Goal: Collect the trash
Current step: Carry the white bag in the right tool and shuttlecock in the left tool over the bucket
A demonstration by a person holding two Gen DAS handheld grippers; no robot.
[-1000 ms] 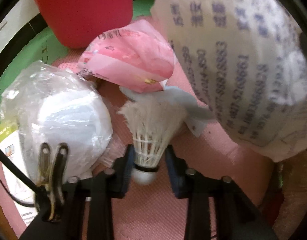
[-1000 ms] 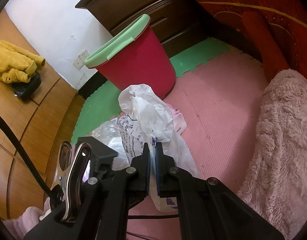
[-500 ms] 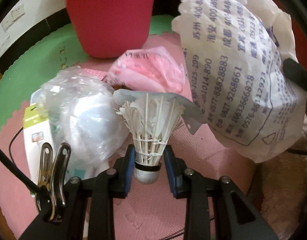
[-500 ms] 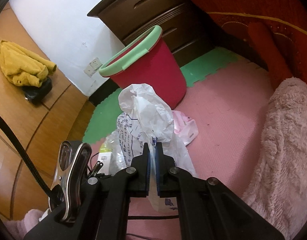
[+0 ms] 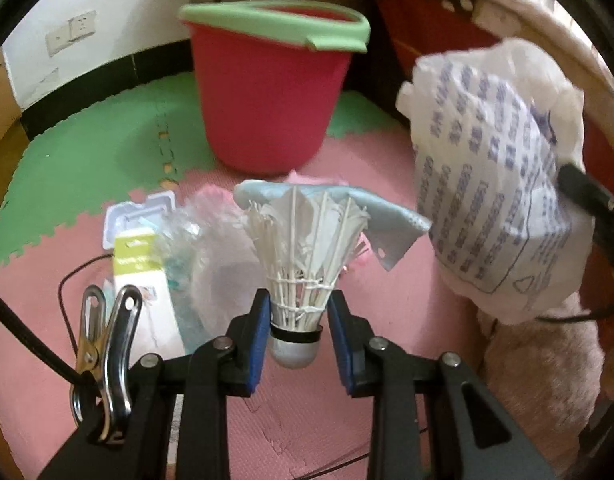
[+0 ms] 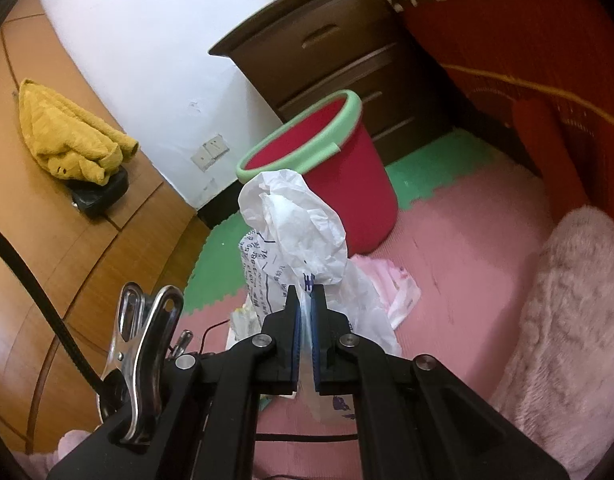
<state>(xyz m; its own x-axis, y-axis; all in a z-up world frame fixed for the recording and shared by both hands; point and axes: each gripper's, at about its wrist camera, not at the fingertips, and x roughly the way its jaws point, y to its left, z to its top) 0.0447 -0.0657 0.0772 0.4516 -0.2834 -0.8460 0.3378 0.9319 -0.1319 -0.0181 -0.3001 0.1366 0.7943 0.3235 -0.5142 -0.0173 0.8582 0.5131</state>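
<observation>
My left gripper (image 5: 295, 316) is shut on a white feather shuttlecock (image 5: 303, 256), pinched at its base with the cork end toward the camera. It hangs above the pink floor mat. My right gripper (image 6: 305, 300) is shut on a crumpled white plastic bag with blue print (image 6: 295, 232), which also shows at the right of the left wrist view as the printed bag (image 5: 491, 208). A red bin with a green rim (image 5: 267, 92) stands beyond both on the mat, and in the right wrist view the bin (image 6: 347, 184) is just behind the bag.
On the pink mat (image 5: 407, 272) lie a clear plastic wrapper (image 5: 203, 256), a green-labelled package (image 5: 139, 264), a pale blue scrap (image 5: 391, 220) and a pink wrapper (image 6: 391, 284). A dark wooden drawer chest (image 6: 335, 56) stands behind the bin. A fluffy pink rug (image 6: 567, 312) lies at right.
Both grippers have risen with their loads. The shuttlecock now hangs well above the litter, and the bin's rim has come into the left wrist view. The bag hangs higher, in front of the bin.
</observation>
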